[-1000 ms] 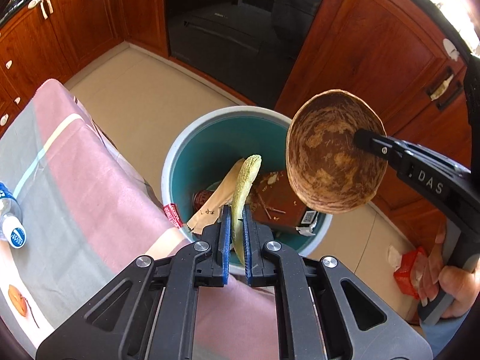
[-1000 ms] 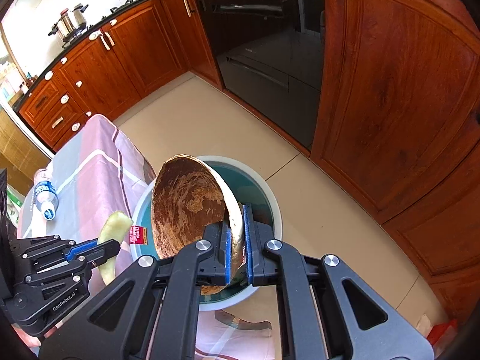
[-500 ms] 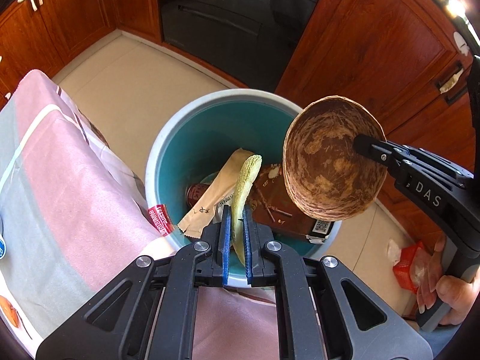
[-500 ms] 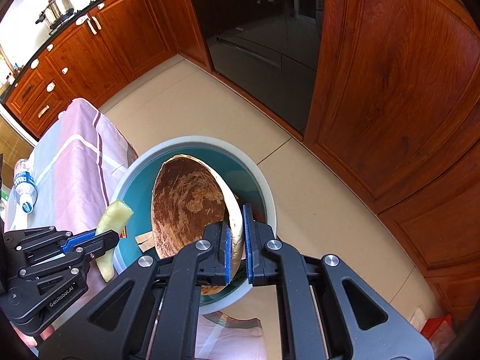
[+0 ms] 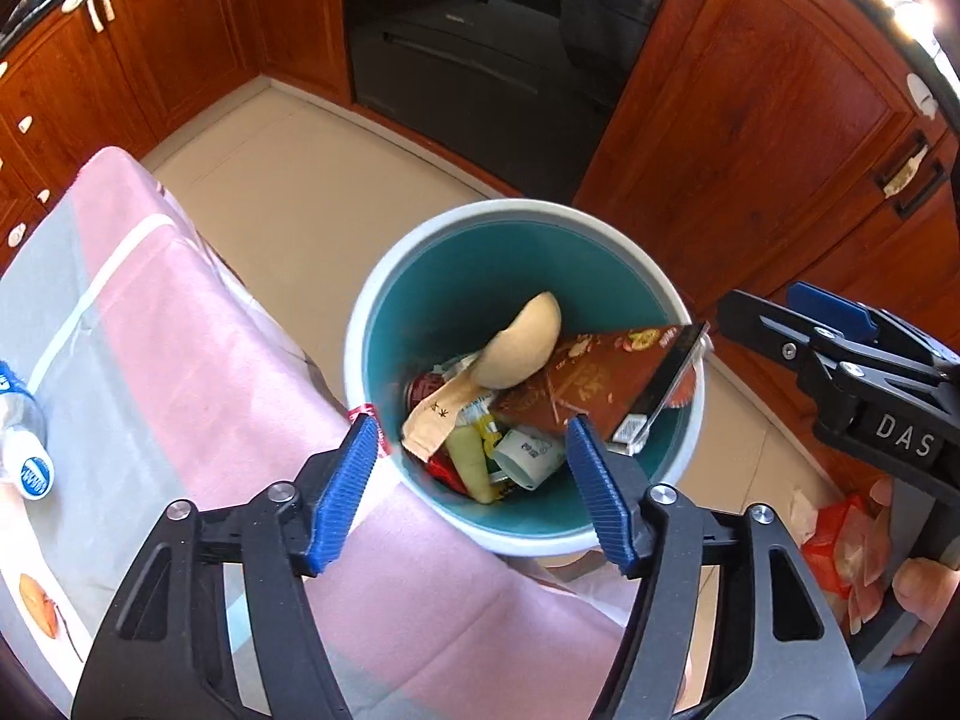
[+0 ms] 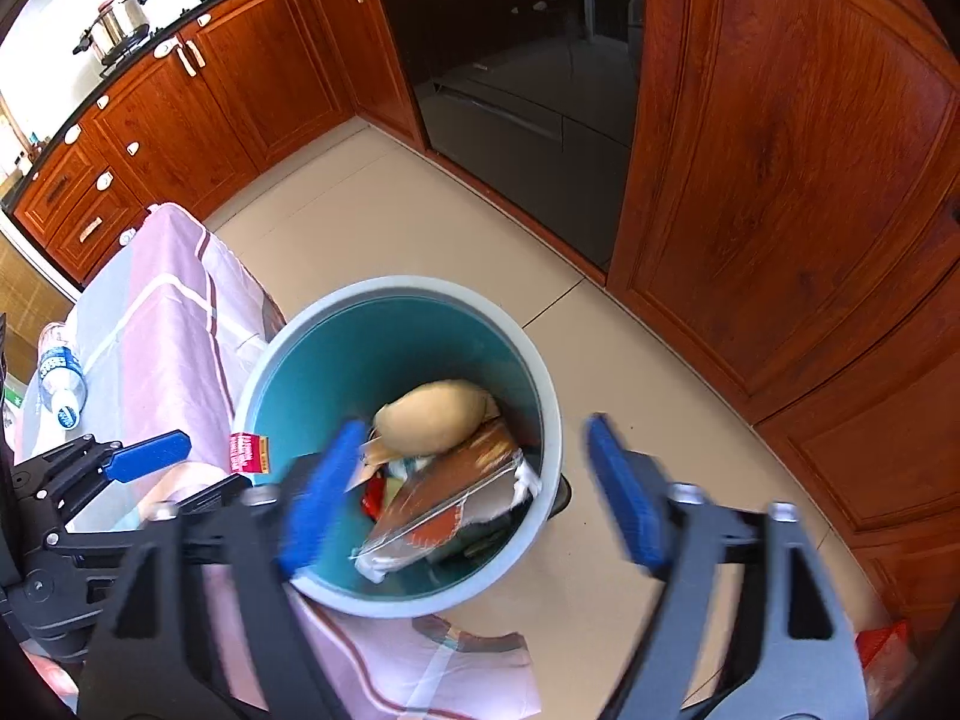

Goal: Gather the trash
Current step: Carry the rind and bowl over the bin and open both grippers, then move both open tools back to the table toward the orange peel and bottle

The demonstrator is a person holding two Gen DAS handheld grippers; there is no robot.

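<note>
A teal bin with a pale rim (image 5: 516,210) (image 6: 396,289) stands on the floor beside the table. Inside lie a tan coconut-like shell (image 5: 522,348) (image 6: 432,417), a pale green peel (image 5: 471,462), a brown box (image 5: 600,384) (image 6: 462,480), a paper wrapper (image 5: 435,420) and other packets. My left gripper (image 5: 474,483) is open and empty above the bin's near edge; it also shows in the right wrist view (image 6: 147,456). My right gripper (image 6: 471,492) is open and empty over the bin, and it shows at the right in the left wrist view (image 5: 798,324).
A pink and grey tablecloth (image 5: 150,360) covers the table (image 6: 168,324) left of the bin. A water bottle (image 5: 24,450) (image 6: 57,378) lies on it. Red packets (image 5: 840,546) lie on the floor at the right. Wooden cabinets (image 6: 780,180) and a dark oven (image 6: 516,60) stand behind.
Both grippers opened. The shell dropped from the right gripper and the green peel from the left; both now lie in the bin.
</note>
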